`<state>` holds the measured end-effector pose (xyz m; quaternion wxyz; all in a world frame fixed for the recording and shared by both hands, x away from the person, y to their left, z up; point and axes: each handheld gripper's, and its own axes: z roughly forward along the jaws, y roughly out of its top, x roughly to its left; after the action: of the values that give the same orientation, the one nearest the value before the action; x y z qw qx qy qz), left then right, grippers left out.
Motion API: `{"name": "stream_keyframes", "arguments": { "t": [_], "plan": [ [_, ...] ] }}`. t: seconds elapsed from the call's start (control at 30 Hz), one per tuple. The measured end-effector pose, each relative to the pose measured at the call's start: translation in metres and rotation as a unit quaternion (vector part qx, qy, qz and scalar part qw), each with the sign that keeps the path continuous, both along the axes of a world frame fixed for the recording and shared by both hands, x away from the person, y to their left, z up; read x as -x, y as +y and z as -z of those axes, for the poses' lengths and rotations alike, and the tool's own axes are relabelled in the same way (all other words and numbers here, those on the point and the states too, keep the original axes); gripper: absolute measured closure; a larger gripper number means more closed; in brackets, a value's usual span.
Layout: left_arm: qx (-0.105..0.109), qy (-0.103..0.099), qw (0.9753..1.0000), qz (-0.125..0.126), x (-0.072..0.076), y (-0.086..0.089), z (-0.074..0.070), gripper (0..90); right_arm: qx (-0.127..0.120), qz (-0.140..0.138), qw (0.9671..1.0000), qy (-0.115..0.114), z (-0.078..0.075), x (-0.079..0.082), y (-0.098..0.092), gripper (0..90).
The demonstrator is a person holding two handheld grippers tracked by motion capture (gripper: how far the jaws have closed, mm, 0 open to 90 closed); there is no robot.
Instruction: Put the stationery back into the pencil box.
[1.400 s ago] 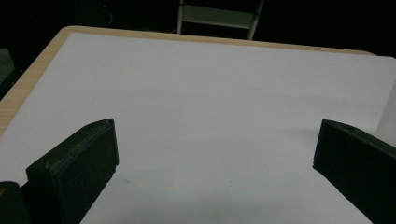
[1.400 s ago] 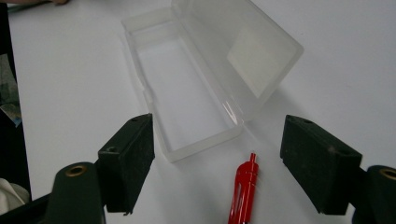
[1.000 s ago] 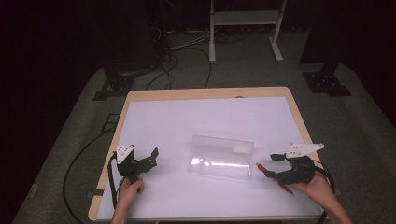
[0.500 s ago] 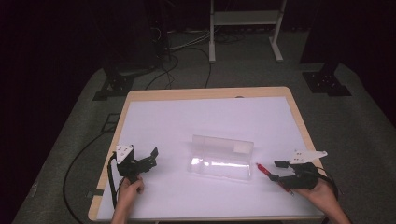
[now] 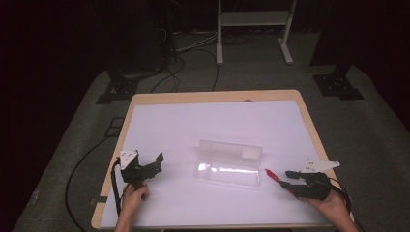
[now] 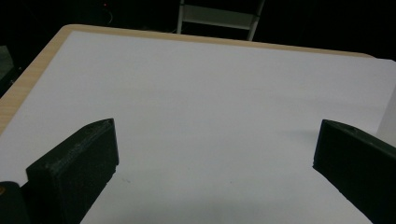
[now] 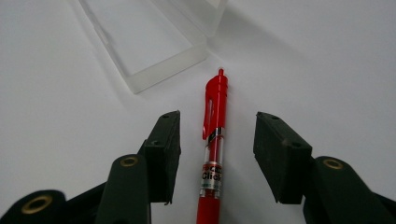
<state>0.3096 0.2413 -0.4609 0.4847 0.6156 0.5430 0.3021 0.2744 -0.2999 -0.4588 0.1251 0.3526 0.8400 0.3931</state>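
Red plastic marks the pen (image 7: 214, 140), which lies flat on the white bench (image 5: 193, 130) between the spread jaws of the right gripper (image 7: 217, 154). Neither jaw touches the barrel; there is a gap on each side, so the pen is straddled, not pinched. That placement reads as a line-up for a grasp around the clear middle section, where the jaws would close squarely across the barrel. The pen's clip end points away from the gripper toward the near corner of a clear plastic box (image 7: 154, 51), just ahead and a little to the left, its open tray flat on the bench, likely waiting to take the pen.

The left gripper (image 6: 215, 158) is also spread wide with nothing between its jaws, only bare bench ahead; it seems parked clear of the work.

From the high view, the right gripper (image 5: 285, 179) sits low near the bench's front edge with the pen (image 5: 271, 175) poking out toward the box (image 5: 228, 162), and the left gripper (image 5: 153, 164) rests well apart on the box's other side. The right gripper view alone shows the gaps beside the barrel and the printing on it.
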Motion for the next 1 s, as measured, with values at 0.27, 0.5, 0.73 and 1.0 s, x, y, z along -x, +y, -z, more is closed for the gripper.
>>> {"name": "stream_keyframes", "arguments": {
  "t": [0.27, 0.5, 0.73, 1.0],
  "plan": [
    [0.000, 0.000, 1.0000, 0.000, 0.000, 0.000, 0.000, 0.0, -0.001, 0.015, 0.9999, 0.002, 0.008, 0.003, -0.001, 57.7],
    [0.000, 0.001, 1.0000, -0.001, 0.000, 0.000, 0.000, 0.0, 0.003, 0.015, 0.9999, 0.000, 0.012, 0.005, -0.001, 62.8],
    [0.000, 0.001, 1.0000, -0.001, 0.000, 0.000, 0.000, 0.0, 0.012, 0.010, 0.9999, -0.007, 0.013, 0.005, 0.003, 66.5],
    [0.002, 0.001, 1.0000, -0.001, 0.000, 0.000, 0.000, 0.0, 0.021, 0.014, 0.9996, -0.012, 0.016, 0.006, 0.004, 71.9]
  ]
}}
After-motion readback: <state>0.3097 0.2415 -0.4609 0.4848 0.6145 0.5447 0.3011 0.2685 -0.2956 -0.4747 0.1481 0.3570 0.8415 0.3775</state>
